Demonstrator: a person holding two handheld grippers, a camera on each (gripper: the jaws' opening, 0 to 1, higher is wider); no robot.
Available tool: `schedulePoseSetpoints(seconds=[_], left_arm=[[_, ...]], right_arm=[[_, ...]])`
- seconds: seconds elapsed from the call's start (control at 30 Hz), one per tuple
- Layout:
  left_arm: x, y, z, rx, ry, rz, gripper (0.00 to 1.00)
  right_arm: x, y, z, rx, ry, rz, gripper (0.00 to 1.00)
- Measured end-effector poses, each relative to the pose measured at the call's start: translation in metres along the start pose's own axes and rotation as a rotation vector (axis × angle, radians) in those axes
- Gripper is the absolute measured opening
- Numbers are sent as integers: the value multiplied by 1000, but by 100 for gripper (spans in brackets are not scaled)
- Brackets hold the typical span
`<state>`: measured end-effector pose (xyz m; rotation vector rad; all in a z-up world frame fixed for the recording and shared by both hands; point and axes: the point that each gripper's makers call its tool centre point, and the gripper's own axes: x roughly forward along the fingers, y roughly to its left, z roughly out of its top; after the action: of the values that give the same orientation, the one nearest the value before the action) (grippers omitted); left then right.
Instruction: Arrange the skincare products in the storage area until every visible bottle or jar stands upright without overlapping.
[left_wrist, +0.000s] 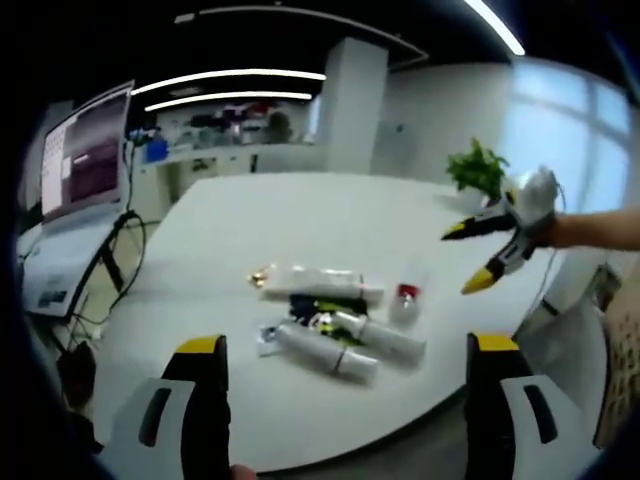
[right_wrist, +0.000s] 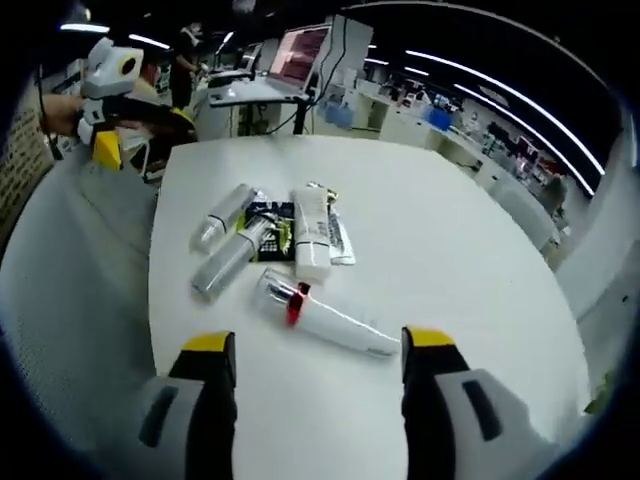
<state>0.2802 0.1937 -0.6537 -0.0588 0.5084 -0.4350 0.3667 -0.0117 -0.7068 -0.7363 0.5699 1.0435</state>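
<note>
lying blurred, overlapping bottles (left_wrist: 335, 325) hiding dark packet (left_wrist: 312, 305)

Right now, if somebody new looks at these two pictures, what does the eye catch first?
A cluster of white skincare tubes lying flat near the middle of the white table, none upright. Nearest the right tongs lies a long tube with a red band. Both tongs are open and empty; the left tongs hover at the table's edge.

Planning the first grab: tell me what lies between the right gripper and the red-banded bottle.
Bare white table between the right gripper and the red-banded bottle, in the right gripper view.
</note>
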Motion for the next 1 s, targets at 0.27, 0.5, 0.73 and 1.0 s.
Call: schedulePoseSetpoints(seconds=[0.27, 0.5, 0.73, 1.0], left_arm=[[1, 0, -3, -6, 15, -6, 95], [1, 3, -3, -20, 15, 2, 95], [2, 3, -4, -27, 22, -2, 95], [2, 4, -5, -54, 28, -4, 94]], right_arm=[[43, 5, 1, -261, 90, 149, 60], [61, 7, -3, -335, 126, 245, 46], [75, 1, -2, -386, 162, 309, 36], [87, 7, -12, -649, 245, 452, 34]])
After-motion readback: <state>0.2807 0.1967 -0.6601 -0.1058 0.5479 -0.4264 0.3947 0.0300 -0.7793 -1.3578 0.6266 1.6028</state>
